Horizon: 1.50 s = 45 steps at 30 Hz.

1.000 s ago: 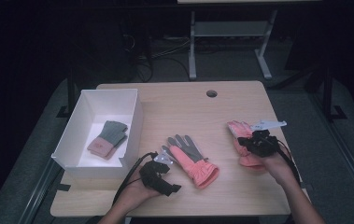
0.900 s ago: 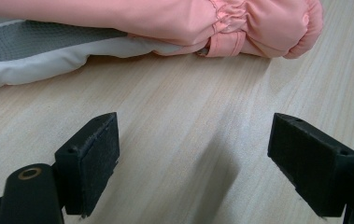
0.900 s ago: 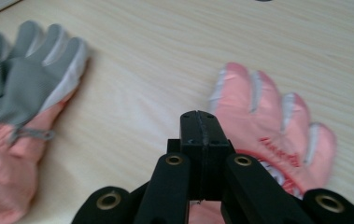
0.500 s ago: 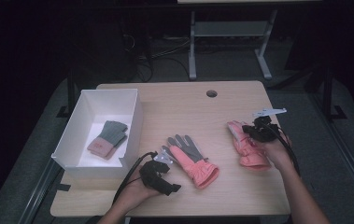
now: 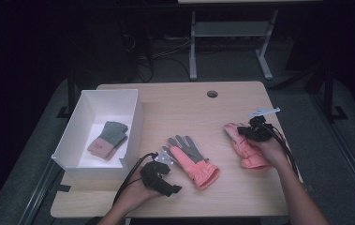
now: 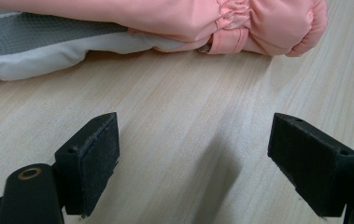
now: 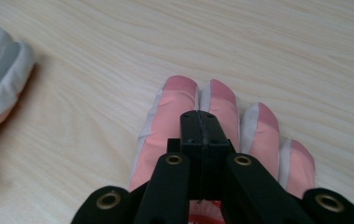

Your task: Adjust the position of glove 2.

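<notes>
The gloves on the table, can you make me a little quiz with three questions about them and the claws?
1. True or false: the left claw is open with nothing between its pads.
2. What lies inside the white box? A) a grey and pink glove B) a red ball C) nothing
3. Which glove is the right claw over: the palm-up glove in the middle of the table, or the pink glove near the right edge?

Key: 1 true. 2 A, the small glove. 3 the pink glove near the right edge; that claw is shut.
</notes>
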### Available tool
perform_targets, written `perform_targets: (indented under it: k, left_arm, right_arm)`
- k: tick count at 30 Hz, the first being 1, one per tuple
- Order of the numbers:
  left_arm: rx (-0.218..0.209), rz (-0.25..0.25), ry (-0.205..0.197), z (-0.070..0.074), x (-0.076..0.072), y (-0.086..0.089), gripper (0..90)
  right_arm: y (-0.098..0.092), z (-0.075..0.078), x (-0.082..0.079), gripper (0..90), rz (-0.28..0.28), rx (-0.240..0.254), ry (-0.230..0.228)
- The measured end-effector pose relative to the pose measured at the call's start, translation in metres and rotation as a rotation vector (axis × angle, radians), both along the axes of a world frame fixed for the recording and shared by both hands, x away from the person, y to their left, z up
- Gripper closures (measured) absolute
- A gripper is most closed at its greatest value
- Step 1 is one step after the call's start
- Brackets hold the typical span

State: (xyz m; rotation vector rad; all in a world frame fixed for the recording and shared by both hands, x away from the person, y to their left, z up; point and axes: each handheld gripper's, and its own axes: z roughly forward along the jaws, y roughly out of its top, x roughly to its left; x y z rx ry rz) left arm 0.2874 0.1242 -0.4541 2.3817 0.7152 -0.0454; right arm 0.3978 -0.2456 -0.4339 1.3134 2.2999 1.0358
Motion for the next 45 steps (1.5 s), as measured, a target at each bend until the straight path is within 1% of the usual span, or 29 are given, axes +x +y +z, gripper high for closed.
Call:
perform_targets:
  k: [3,5,6,7,8,10,11,13,14,16,18,20,23,25,26,29,31,35,36,37,38,42,45]
  left_arm:
    - [-0.001,0.001,0.0,0.001,0.0,0.0,16.3]
    - [0.0,0.001,-0.001,0.001,0.0,0.0,16.3]
    - [0.0,0.001,0.0,0.001,0.0,0.0,16.3]
    - [0.008,-0.007,-0.002,0.001,0.0,0.001,16.3]
    - [0.0,0.002,0.0,0.001,0.0,0.0,16.3]
    - [0.0,0.002,-0.001,0.001,0.0,0.0,16.3]
    - [0.007,-0.005,-0.003,0.001,0.0,0.001,16.3]
    - [0.001,0.004,-0.002,0.001,0.0,0.001,16.3]
    - [0.007,-0.002,-0.003,0.002,0.0,0.002,16.3]
    - [0.007,0.001,-0.002,0.002,0.0,0.002,16.3]
    - [-0.001,0.006,-0.003,0.002,0.001,0.003,16.3]
    - [0.005,0.005,-0.001,0.002,0.001,0.003,16.3]
    - [0.006,0.006,-0.001,0.002,0.0,0.003,16.3]
    - [0.006,0.005,-0.002,0.002,0.0,0.003,16.3]
    - [0.005,0.005,-0.002,0.002,0.0,0.003,16.2]
    - [0.009,0.006,0.0,0.002,0.001,0.003,16.2]
    - [0.011,0.007,0.0,0.002,0.001,0.003,16.3]
    - [0.008,0.008,-0.002,0.002,0.0,0.003,16.3]
    - [0.002,0.015,-0.002,0.002,0.0,0.003,16.3]
    - [0.009,0.009,-0.002,0.002,0.001,0.004,16.3]
    - [0.009,0.009,-0.002,0.002,0.001,0.004,16.3]
    - [0.011,0.008,-0.005,0.002,0.0,0.004,16.3]
    - [0.013,0.008,-0.003,0.002,0.0,0.003,16.3]
  right_arm:
    - [0.006,0.0,-0.002,90.0,0.033,0.003,-0.006]
    - [0.011,0.0,-0.004,90.0,0.059,0.008,0.003]
    - [0.013,0.0,-0.005,90.0,0.076,0.004,-0.002]
    - [0.017,0.001,-0.006,90.0,0.082,0.005,0.005]
    - [0.019,0.001,-0.007,90.0,0.094,0.0,0.002]
    - [0.021,0.001,-0.007,90.0,0.104,-0.01,-0.006]
    - [0.021,0.001,-0.007,90.0,0.102,-0.006,-0.008]
    - [0.018,0.003,-0.008,90.0,0.097,0.005,-0.009]
    - [0.016,0.005,-0.009,88.6,0.09,0.017,-0.008]
    - [0.011,0.01,-0.012,84.1,0.09,0.033,-0.023]
    - [0.004,0.014,-0.017,79.3,0.091,0.046,-0.026]
    - [-0.002,0.016,-0.023,73.9,0.09,0.055,-0.013]
    - [-0.009,0.013,-0.032,68.9,0.095,0.048,0.006]
    - [-0.013,0.011,-0.038,66.1,0.092,0.048,0.027]
    - [-0.015,0.01,-0.04,64.9,0.096,0.046,0.029]
    - [-0.02,0.005,-0.048,62.7,0.106,0.041,0.042]
    - [-0.02,0.001,-0.049,62.2,0.11,0.043,0.054]
    - [-0.017,-0.005,-0.045,64.0,0.114,0.028,0.081]
    - [-0.016,-0.006,-0.045,65.4,0.115,0.02,0.085]
    - [-0.016,-0.007,-0.044,67.0,0.117,0.017,0.084]
    - [-0.016,-0.008,-0.044,69.0,0.12,0.016,0.085]
    - [-0.014,-0.011,-0.045,83.5,0.131,0.014,0.09]
    - [-0.013,-0.012,-0.044,89.6,0.137,0.001,0.091]
